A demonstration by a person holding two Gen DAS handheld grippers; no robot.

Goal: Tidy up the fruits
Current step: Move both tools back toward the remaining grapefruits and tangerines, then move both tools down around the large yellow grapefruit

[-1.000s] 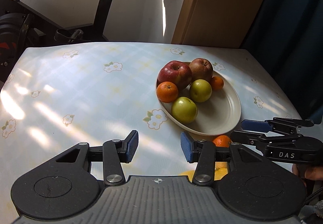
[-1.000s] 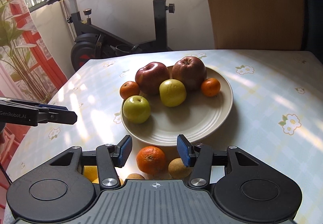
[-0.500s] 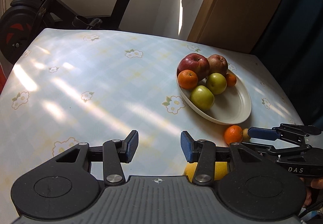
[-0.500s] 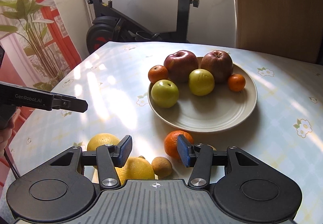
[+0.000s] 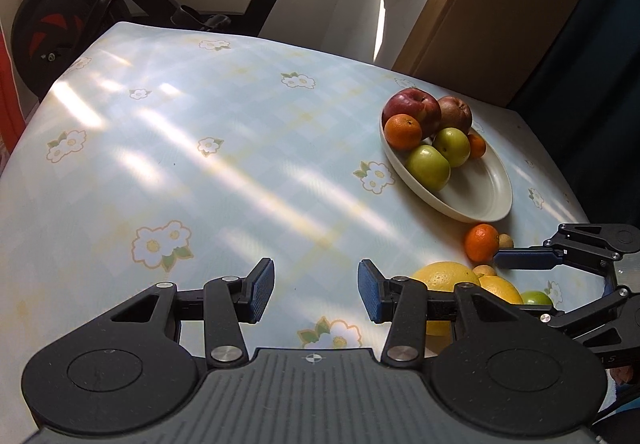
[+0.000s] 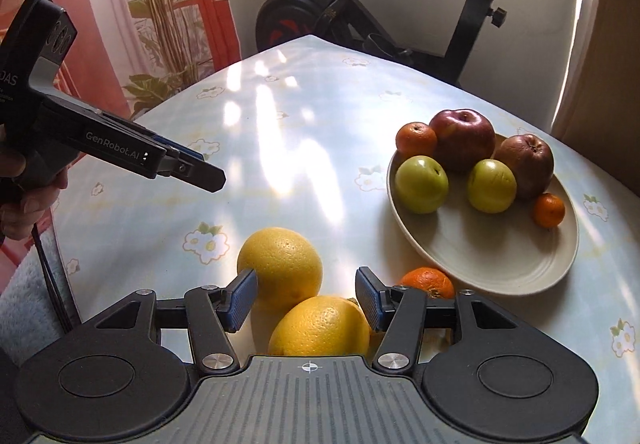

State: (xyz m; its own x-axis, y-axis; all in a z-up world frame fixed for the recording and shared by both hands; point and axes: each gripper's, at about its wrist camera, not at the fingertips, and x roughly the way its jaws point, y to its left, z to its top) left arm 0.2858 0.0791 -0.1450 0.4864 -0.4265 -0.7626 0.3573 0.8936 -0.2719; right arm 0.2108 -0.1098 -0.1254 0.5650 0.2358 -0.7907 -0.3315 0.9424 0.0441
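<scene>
Evidently both tongs, right (image 6: 304, 298) and left (image 5: 316, 290), gape empty, the right framing a loose lemon (image 6: 320, 326) bound for the plate (image 6: 500, 268).

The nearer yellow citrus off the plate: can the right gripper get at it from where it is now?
Probably yes. The right gripper is open, and the nearer yellow citrus lies right between its fingers with nothing in front.

home, exercise bike (image 6: 320, 15), floral tablecloth (image 5: 200, 147)
</scene>
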